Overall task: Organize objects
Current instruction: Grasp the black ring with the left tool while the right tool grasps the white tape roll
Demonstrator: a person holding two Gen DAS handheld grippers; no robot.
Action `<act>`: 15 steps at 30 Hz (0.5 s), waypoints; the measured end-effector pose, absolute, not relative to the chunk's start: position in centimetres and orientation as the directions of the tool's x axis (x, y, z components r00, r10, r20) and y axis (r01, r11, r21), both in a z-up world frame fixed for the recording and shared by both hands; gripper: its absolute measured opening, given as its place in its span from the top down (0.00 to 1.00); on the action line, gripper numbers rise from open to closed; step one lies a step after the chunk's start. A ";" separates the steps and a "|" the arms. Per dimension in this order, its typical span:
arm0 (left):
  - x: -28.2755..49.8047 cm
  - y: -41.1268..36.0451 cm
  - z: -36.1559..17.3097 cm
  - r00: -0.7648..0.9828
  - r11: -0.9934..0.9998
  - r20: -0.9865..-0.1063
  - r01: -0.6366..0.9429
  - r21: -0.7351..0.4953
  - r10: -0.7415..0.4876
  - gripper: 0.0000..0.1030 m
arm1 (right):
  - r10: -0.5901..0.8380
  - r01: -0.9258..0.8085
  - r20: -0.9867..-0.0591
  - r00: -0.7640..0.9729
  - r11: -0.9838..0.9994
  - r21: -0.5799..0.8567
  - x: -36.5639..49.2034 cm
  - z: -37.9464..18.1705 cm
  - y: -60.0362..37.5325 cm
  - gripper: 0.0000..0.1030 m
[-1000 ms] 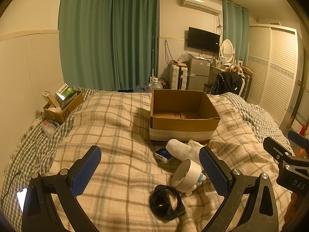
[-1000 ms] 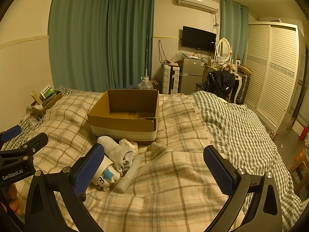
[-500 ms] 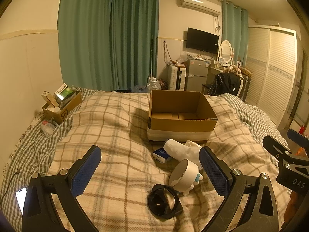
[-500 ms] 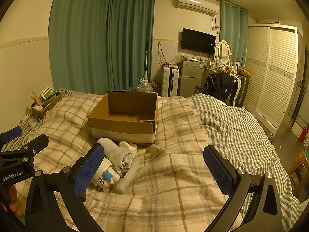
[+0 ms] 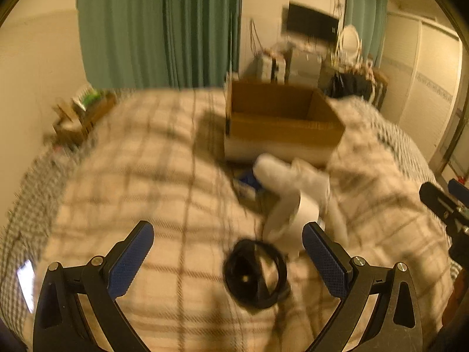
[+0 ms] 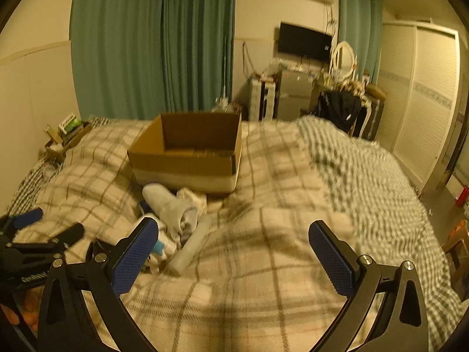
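Observation:
An open cardboard box (image 5: 281, 123) (image 6: 190, 152) stands on the plaid bed. In front of it lies a pile: white socks (image 5: 281, 173) (image 6: 170, 208), a small blue box (image 5: 246, 180), a white cup-shaped toy (image 5: 290, 214), a black round object (image 5: 255, 272) and a white tube (image 6: 192, 245). My left gripper (image 5: 227, 259) is open and empty, just above the black round object. My right gripper (image 6: 234, 255) is open and empty, over bare blanket to the right of the pile. The left wrist view is blurred.
A small carton of odds and ends (image 5: 85, 111) (image 6: 66, 135) sits at the bed's far left edge. A phone (image 5: 26, 278) lies at the near left. A green checked cover (image 6: 366, 176) spreads on the right. Furniture and a wardrobe (image 6: 422, 94) stand beyond.
My left gripper has dropped and moved forward towards the black round object, blurring its view. My right gripper has also moved forward and down a little. Both stay open.

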State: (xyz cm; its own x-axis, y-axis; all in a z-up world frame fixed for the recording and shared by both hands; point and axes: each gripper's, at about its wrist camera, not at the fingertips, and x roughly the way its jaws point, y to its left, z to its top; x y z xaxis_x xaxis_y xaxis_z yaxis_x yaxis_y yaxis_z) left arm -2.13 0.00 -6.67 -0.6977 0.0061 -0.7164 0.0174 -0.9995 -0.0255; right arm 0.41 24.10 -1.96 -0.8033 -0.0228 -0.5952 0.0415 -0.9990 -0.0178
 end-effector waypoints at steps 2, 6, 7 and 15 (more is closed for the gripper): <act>-2.5 0.1 -8.0 -0.665 -1.000 -0.747 0.009 -0.027 0.014 0.00 | -0.039 0.053 -0.615 -0.788 -0.999 -0.005 0.1 -2.7 24.1 0.00; -3.6 0.5 -10.9 -0.575 -1.000 -0.818 -0.005 -0.023 0.022 0.00 | -0.057 0.068 -0.637 -0.768 -0.998 0.008 -0.5 -3.8 23.9 0.00; -3.9 0.6 -11.4 -0.563 -1.000 -0.827 -0.009 -0.014 0.017 0.00 | -0.061 0.070 -0.642 -0.764 -0.997 0.011 -0.6 -4.0 23.9 0.00; -3.7 2.8 -12.6 -0.533 -0.993 -0.846 -0.116 0.035 0.033 0.33 | -0.039 0.073 -0.652 -0.757 -0.997 -0.025 -0.6 -4.1 23.2 0.00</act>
State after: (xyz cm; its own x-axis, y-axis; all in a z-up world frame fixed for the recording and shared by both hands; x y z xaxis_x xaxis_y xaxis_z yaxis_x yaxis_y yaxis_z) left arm -3.66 2.77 -12.58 -0.5326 0.0328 -0.8457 -0.1160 -0.9926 0.0346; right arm -0.61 23.16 -4.07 -0.7568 -0.0395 -0.6525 0.0734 -0.9970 -0.0248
